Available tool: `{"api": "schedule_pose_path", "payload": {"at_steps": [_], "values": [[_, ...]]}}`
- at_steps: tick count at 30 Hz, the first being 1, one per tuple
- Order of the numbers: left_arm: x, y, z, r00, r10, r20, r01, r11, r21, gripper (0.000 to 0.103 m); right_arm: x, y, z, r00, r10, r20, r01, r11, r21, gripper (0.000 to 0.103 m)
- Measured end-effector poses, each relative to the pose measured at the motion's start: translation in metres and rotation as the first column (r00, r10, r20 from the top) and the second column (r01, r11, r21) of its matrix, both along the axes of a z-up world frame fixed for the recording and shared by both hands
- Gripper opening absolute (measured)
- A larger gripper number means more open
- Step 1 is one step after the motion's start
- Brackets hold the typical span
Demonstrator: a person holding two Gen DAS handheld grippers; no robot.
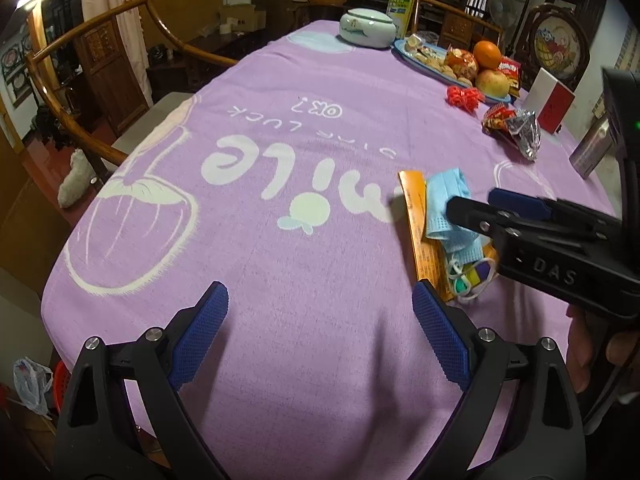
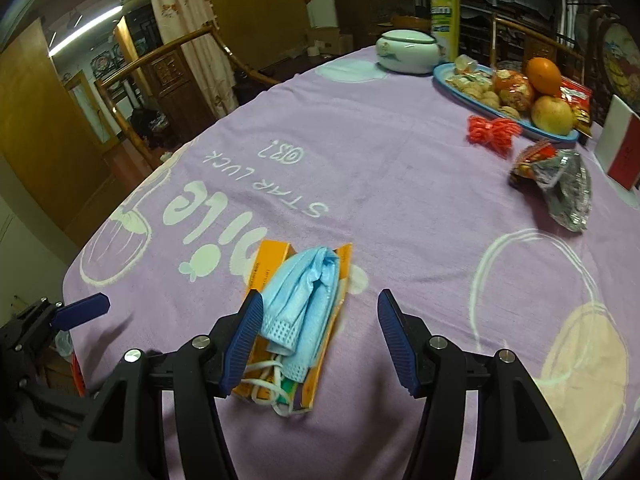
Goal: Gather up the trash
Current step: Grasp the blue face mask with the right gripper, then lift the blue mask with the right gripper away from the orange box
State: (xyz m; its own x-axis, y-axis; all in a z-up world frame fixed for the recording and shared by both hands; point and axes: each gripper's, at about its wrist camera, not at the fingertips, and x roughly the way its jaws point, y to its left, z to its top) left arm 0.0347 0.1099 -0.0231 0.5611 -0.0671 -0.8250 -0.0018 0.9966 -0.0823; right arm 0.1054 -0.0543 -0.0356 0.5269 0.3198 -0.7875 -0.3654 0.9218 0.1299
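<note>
**Currently: Mask and Box Between Spread Jaws**

Covered by a lilac tablecloth (image 1: 320, 128) with pale lettering, reaching from the near edge to the far end. Ringed by wooden chairs (image 1: 92, 76) at the left and far sides.

Set at the far right: blue tray (image 2: 472, 104) loaded with snacks, an orange (image 2: 543, 75) and an apple (image 2: 552, 115). Behind it, a white lidded bowl (image 2: 408, 53) and a tall yellow can (image 2: 444, 4). Just in front of the tray, a red string bundle (image 2: 494, 131); nearer, well apart from the box, a crumpled foil snack wrapper (image 2: 556, 184).

Near the front edge: flattened orange box (image 2: 268, 264) lying flat on the cloth, with a crumpled blue face mask (image 2: 304, 300) draped on top, white ear loops trailing toward the camera.

Right gripper (image 2: 318, 340): jaws partly spread, lowered over the mask. Left finger (image 2: 244, 332) touching or just beside the mask edge; right finger clear of it, over bare cloth. Nothing clenched.

Left gripper (image 1: 320, 328): jaws wide apart, empty, above bare cloth just left of the box.
</note>
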Motion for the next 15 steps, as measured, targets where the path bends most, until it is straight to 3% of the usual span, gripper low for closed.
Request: {"api": "schedule_pose_path", "payload": {"at_steps": [2,6,7,8,10,15], "values": [[-0.001,0.002,-0.002,1.000,0.002,-0.005,-0.002,1.000,0.001,0.090,0.001,0.006,-0.004,1.000,0.022,-0.006,-0.022,1.000,0.001,0.047],[0.000,0.006,-0.006,1.000,0.008,-0.018,-0.009,1.000,-0.008,0.090,0.005,0.014,-0.016,0.999,0.049,-0.023,-0.049,0.999,0.000,0.040],[-0.001,0.007,-0.007,1.000,0.009,-0.020,-0.009,1.000,-0.009,0.090,0.005,0.013,-0.016,0.999,0.049,-0.025,-0.048,0.999,0.011,0.032],[-0.001,0.007,-0.007,1.000,0.010,-0.023,-0.010,1.000,-0.010,0.090,0.005,0.011,-0.013,0.999,0.030,-0.022,-0.030,0.999,0.013,0.016],[-0.001,0.009,-0.008,1.000,0.010,-0.027,-0.010,1.000,-0.016,0.090,0.003,0.005,-0.008,0.999,0.013,-0.030,-0.012,0.999,0.034,0.015],[0.000,0.009,-0.004,1.000,0.009,-0.017,-0.010,1.000,-0.014,0.090,-0.007,-0.028,0.015,0.999,0.026,-0.035,-0.019,0.982,0.189,0.017]]}}
